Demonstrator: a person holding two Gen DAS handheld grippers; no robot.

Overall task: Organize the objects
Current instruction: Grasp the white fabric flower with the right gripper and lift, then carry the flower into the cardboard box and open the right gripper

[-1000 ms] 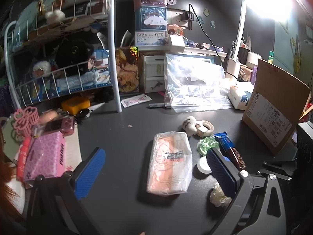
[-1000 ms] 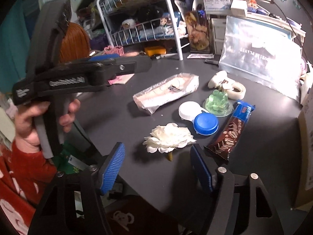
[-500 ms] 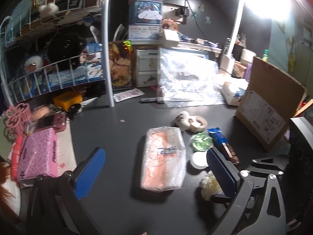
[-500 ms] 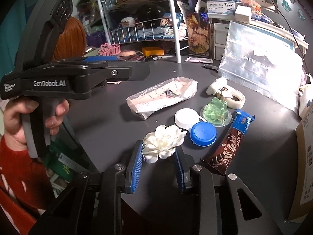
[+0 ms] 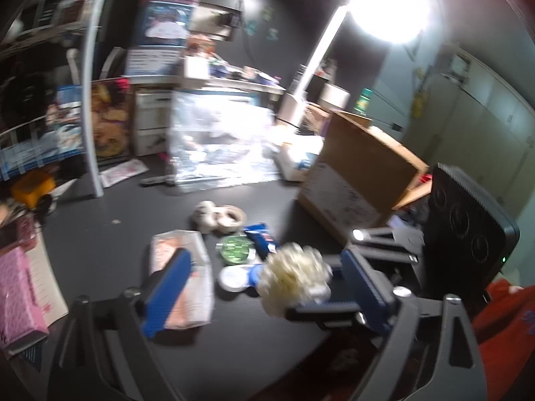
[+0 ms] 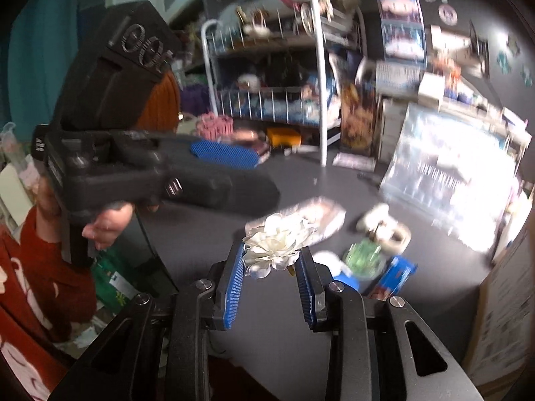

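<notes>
Blue-padded and closing with nothing between its pads, our left claw [image 5: 264, 287] is hanging at the left of the working area, above the wrapped packet [image 5: 182, 279] lying flat on the dark counter [image 5: 110, 244]. We are holding it clear of every object; its pads are apart and not pressing on anything.

Moving right, we are clamping the white fabric flower [image 6: 276, 245] in our right claw [image 6: 272, 287]. The petals are bulging out above the pads [image 6: 234, 284], so we are gripping the flower low, near its base. In the left wrist view the flower [image 5: 294, 279] is sitting just inside the left claw's right-hand pad, raised off the counter rather than resting on it.

Below and beyond the flower, the remaining items are lying near one another: a white lid [image 5: 234, 277], a green moulded piece [image 5: 235, 250], a blue snack bar [image 5: 262, 242] and a tape roll [image 5: 230, 217].

Further right, an open cardboard box [image 5: 354, 180] is standing on the counter. We are judging this the likely destination: it lies to the right of the right claw and beyond it, so the right hand is the nearer one, and the coming move is turning on carrying the flower rightward over the box's upright flap.
</notes>
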